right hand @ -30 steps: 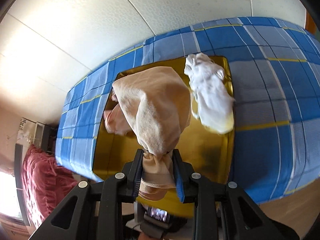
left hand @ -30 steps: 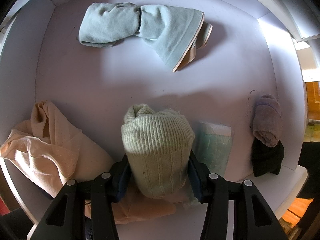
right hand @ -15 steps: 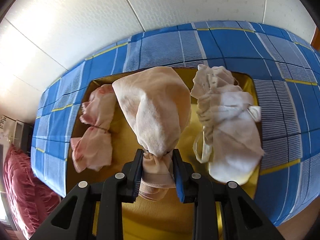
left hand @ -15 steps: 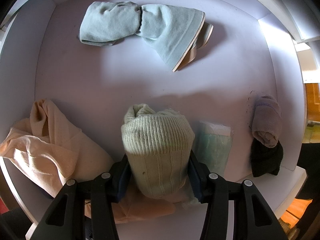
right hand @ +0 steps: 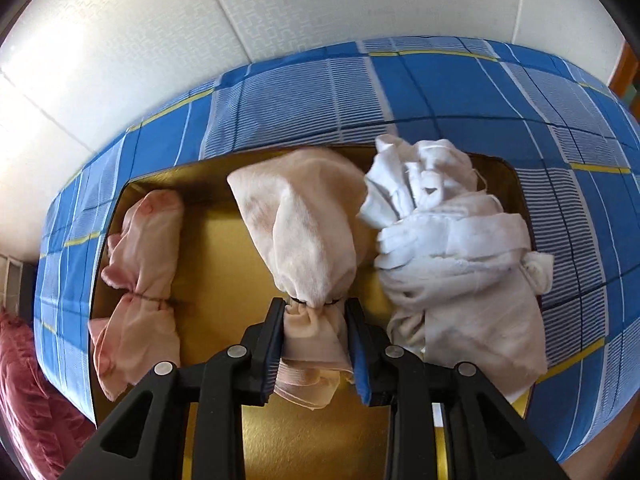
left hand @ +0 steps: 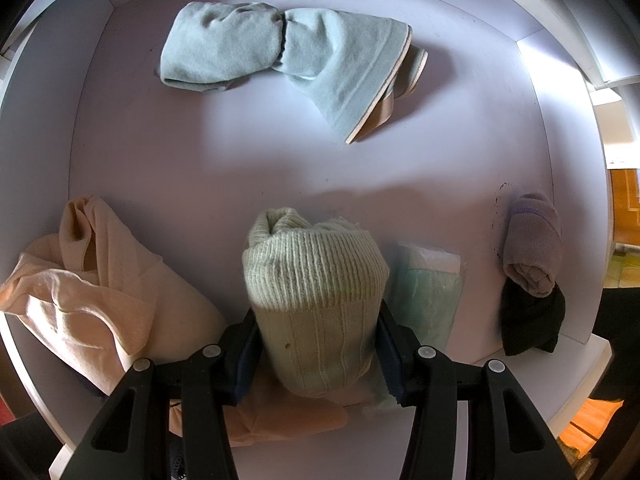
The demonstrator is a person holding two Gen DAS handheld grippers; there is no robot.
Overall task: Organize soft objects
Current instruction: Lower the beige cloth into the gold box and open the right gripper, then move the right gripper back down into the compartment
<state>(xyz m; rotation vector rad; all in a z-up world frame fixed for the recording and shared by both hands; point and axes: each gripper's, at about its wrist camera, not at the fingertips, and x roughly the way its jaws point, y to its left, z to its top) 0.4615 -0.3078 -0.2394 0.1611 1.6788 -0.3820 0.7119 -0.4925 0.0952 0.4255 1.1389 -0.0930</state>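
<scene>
Beige cloth bundle (right hand: 304, 240) sits between the opening right gripper (right hand: 314, 344).

Bedspread (right hand: 280, 96): blue check with white stripes and thin yellow lines, spanning the middle of the right wrist view.
Wall (right hand: 320, 4): white, textured, filling the top of that view.
Red fabric (right hand: 24, 408): dark red, crumpled, lower left corner.
Wooden surface (left hand: 624, 196): orange-brown, at the right edge of the left wrist view.
</scene>
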